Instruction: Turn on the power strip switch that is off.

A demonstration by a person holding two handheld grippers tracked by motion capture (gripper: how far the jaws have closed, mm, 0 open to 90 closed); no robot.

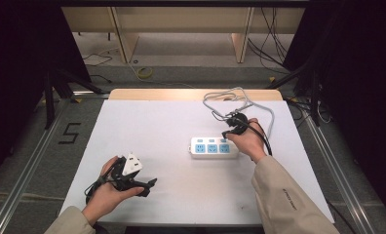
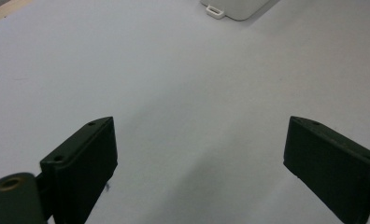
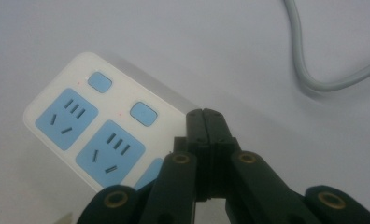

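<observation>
A white power strip with three blue sockets lies in the middle of the white table. In the right gripper view the power strip has two small blue switches showing above its sockets. My right gripper is shut, and its tips are over the strip's right end and cover that part. Whether they touch it I cannot tell. The strip's grey cable loops behind it. My left gripper rests low at the table's front left, open, with only bare table between its jaws.
A corner of the strip sits far ahead of the left jaws. The grey cable curves past on the right gripper's far side. Beyond the table are loose cables on the floor, stand legs on both sides and a "5" mark.
</observation>
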